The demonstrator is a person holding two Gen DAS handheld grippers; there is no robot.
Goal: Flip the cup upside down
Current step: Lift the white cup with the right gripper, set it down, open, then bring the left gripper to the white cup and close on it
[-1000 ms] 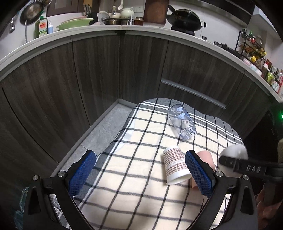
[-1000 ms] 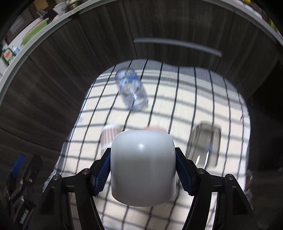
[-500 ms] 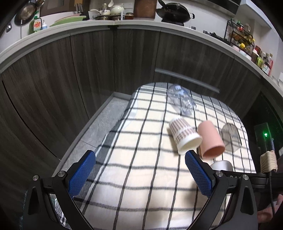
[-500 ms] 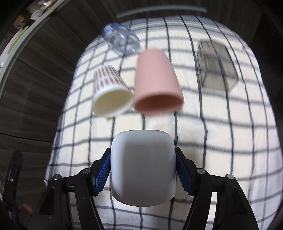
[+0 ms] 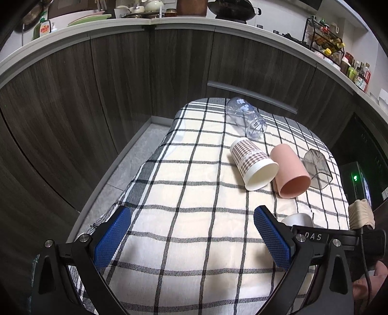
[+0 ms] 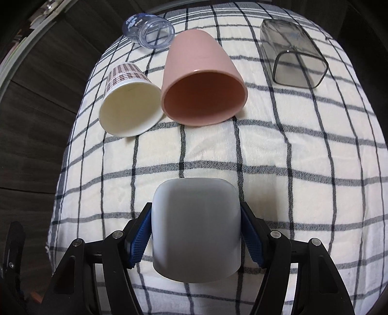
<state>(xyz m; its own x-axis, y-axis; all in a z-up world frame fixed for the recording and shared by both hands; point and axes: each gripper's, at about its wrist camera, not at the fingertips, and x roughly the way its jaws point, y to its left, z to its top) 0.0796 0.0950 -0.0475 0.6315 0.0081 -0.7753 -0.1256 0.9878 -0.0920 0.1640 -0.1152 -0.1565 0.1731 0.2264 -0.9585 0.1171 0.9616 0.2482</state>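
Observation:
My right gripper is shut on a white cup, its closed base towards the camera, low over the checked cloth. Whether its rim touches the cloth I cannot tell. The cup also shows in the left wrist view, behind my left gripper's right finger. My left gripper is open and empty above the cloth's near left part. Ahead lie a pink cup, a paper cup with a brown check pattern, a clear plastic cup and a smoky square cup, all on their sides.
The cloth covers a small table that ends close to dark wood cabinets on the far and left sides. A strip of grey floor runs along the table's left. A kitchen counter with pots and bottles stands above the cabinets.
My right gripper has tipped downward and lowered the white cup towards the cloth near the front. The left gripper has pulled back and stays open. The lying cups have not moved.

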